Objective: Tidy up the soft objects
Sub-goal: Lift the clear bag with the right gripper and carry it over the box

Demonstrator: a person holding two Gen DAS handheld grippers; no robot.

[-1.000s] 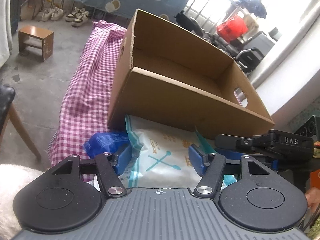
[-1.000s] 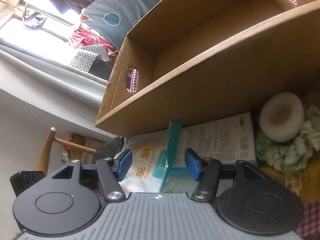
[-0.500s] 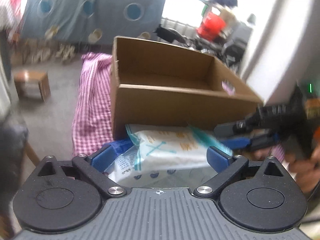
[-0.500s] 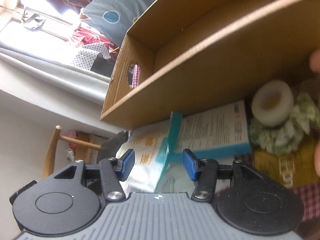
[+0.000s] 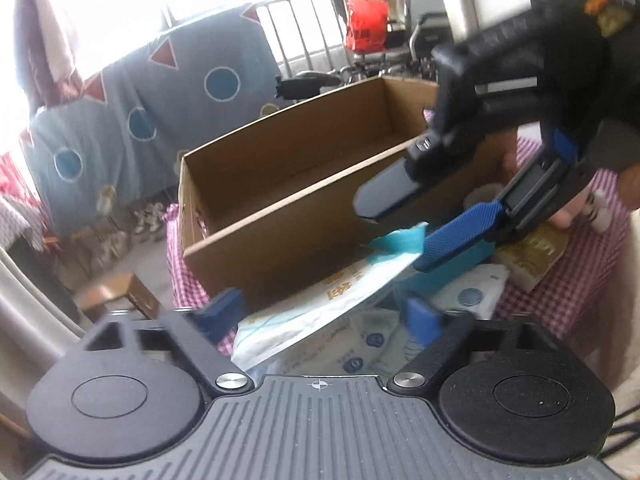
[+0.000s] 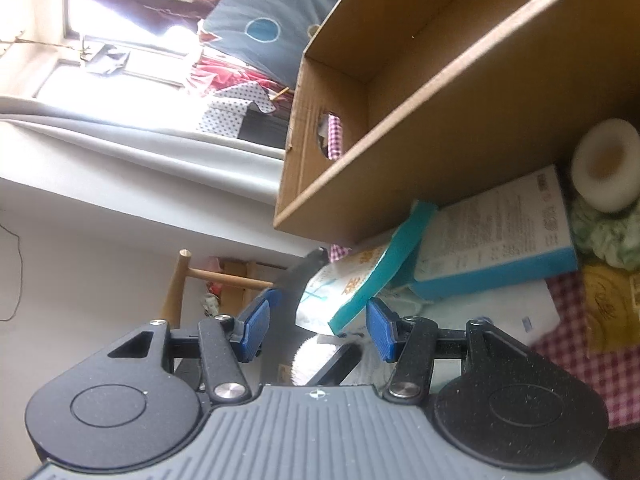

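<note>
- Cardboard box point(image 5: 280, 184) is sitting open-topped on checked cloth point(image 5: 560, 280), with soft packs lying against its near wall.
- Left gripper point(image 5: 324, 312) has just been closing — its jaws are straddling a white-and-teal pack point(image 5: 320, 308); I cannot tell whether the pads are pressing.
- Right gripper point(image 6: 316, 324) is standing partly open, the pack's teal edge lying loose between its pads.
</note>
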